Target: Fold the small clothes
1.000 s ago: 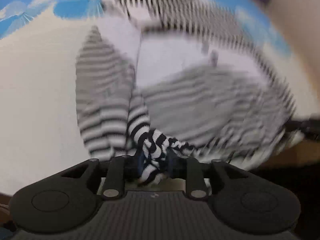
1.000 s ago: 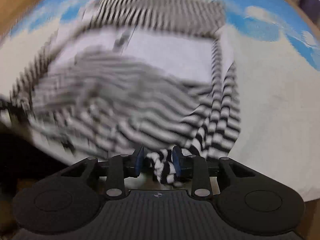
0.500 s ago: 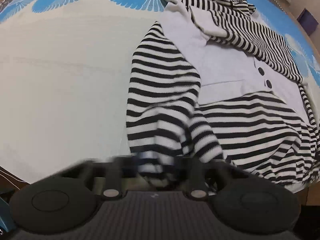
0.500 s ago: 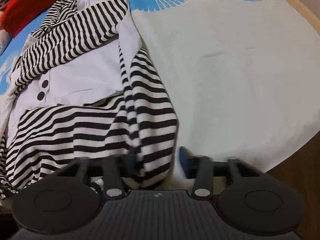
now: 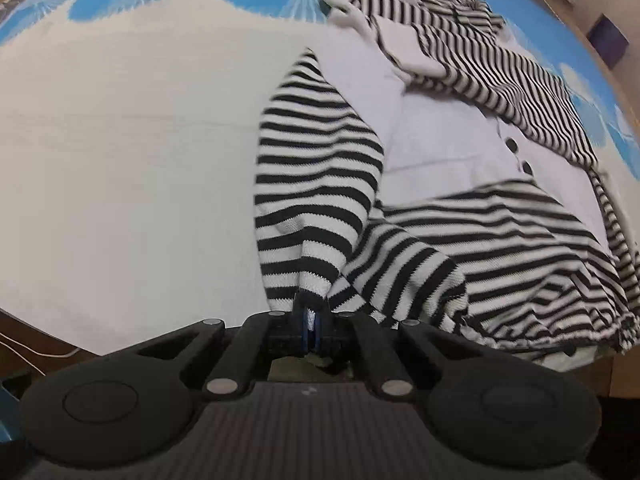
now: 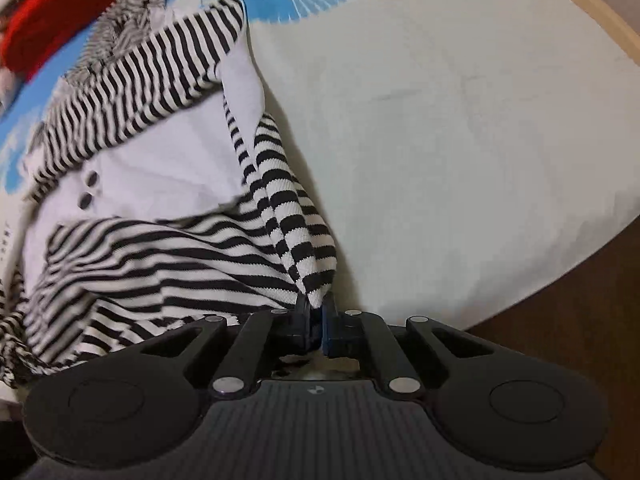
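Observation:
A small black-and-white striped top with a white front panel and two dark buttons lies spread on the bed cover. My left gripper is shut on the cuff of its near striped sleeve at the cover's front edge. In the right wrist view the same top lies to the left. There my right gripper has its jaws closing tight on the tip of the other striped sleeve, with the pads pressing the cloth.
The white bed cover carries blue fan prints along its far side. A red cloth lies beyond the top's hood. Dark wood shows past the cover's near edge. A purple box stands at the far right.
Both grippers held bunched striped cloth in wider jaws amid blur. The top now lies flat. Each gripper's jaws have narrowed onto a sleeve cuff, and the right's were apart half a second ago.

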